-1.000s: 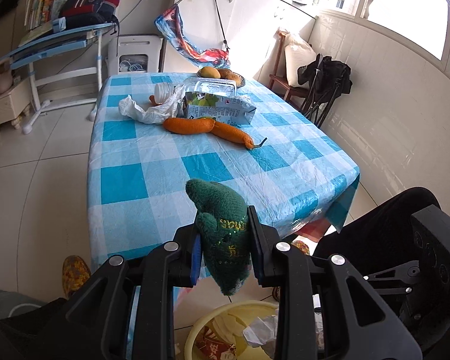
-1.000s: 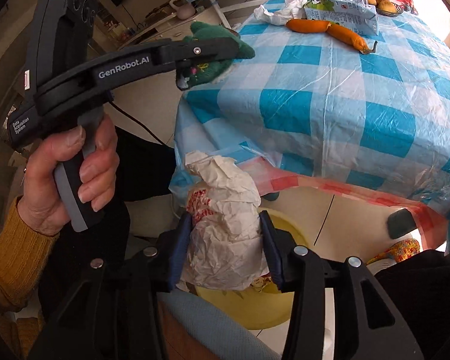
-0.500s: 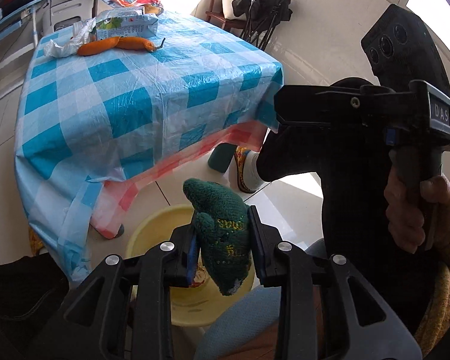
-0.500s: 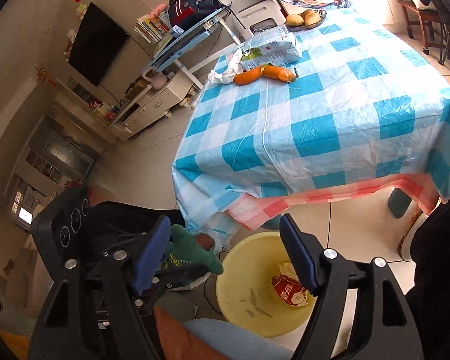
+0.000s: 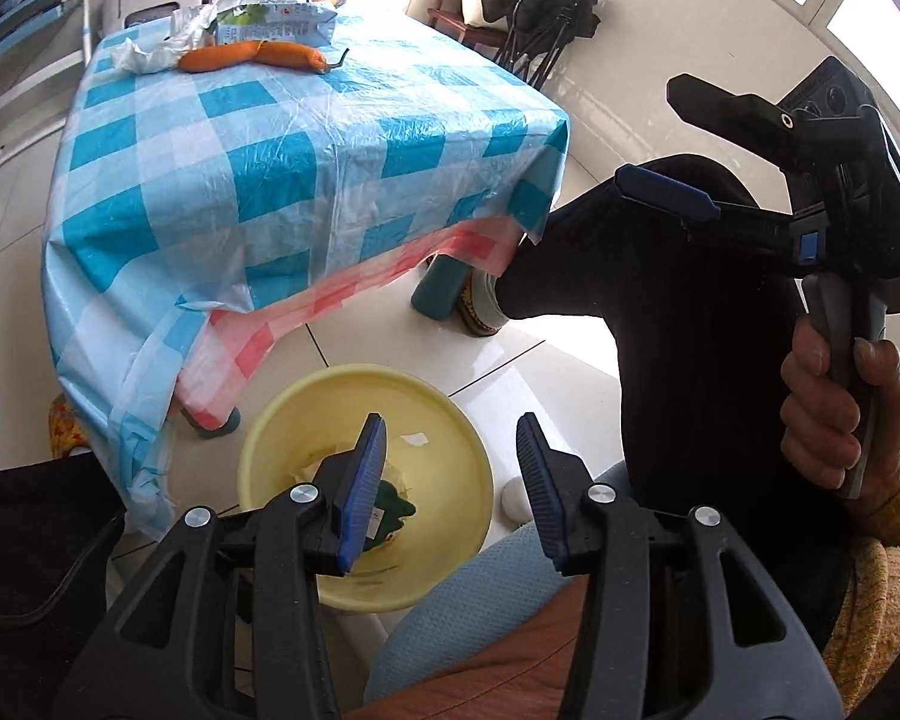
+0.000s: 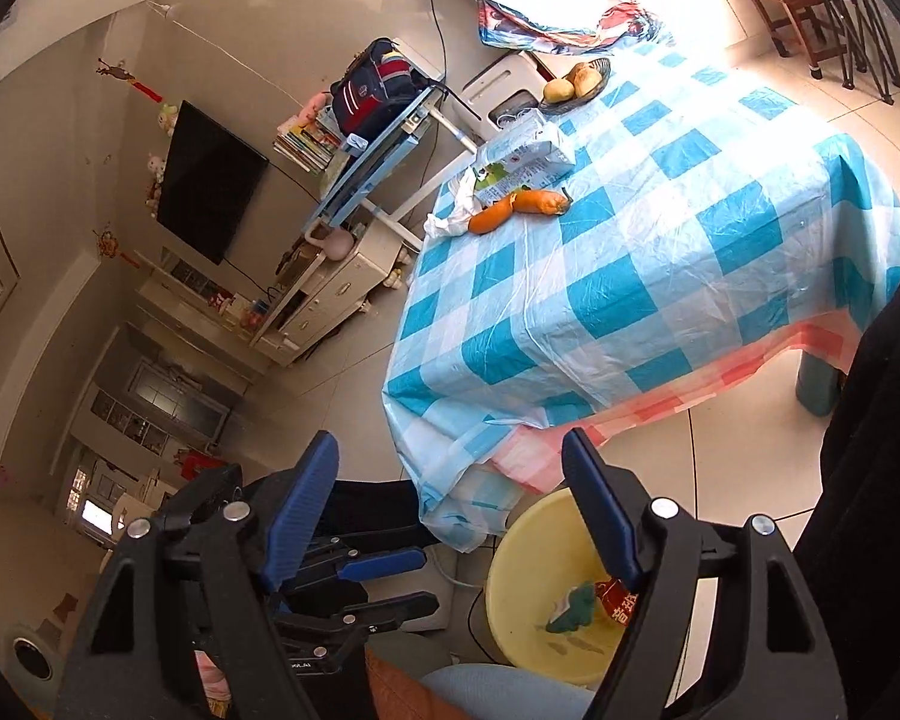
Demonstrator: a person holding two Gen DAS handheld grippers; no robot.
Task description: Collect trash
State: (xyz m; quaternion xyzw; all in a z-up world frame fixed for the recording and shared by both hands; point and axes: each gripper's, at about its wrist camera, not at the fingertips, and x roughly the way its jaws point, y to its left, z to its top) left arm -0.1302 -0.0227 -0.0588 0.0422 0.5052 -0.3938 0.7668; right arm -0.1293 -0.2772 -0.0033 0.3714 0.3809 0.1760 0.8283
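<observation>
A yellow basin (image 5: 270,450) (image 6: 522,546) stands on the floor by the table's near corner. In it lie a green knitted thing (image 5: 399,507) (image 6: 576,603) and a crumpled red-printed wrapper (image 6: 621,600). My left gripper (image 5: 450,426) (image 6: 414,582) hangs over the basin, its jaws opening with nothing between them. My right gripper (image 6: 450,441) (image 5: 678,150) is higher, pointing at the table, its jaws also opening and empty. At the table's far end lie a white crumpled bag (image 5: 144,54) (image 6: 450,219), a printed carton (image 5: 276,24) (image 6: 525,156) and two orange vegetables (image 5: 252,54) (image 6: 519,207).
The blue-checked tablecloth (image 5: 270,168) (image 6: 660,276) hangs low over the table's edge beside the basin. A fruit bowl (image 6: 573,84) sits at the far end. A person's dark-clad leg (image 5: 690,360) is right of the basin. A desk, shelves and a television line the far wall.
My left gripper swung from the table to over the basin, opened and dropped the green knitted thing in. My right gripper let go of the crumpled wrapper, rose and turned toward the table.
</observation>
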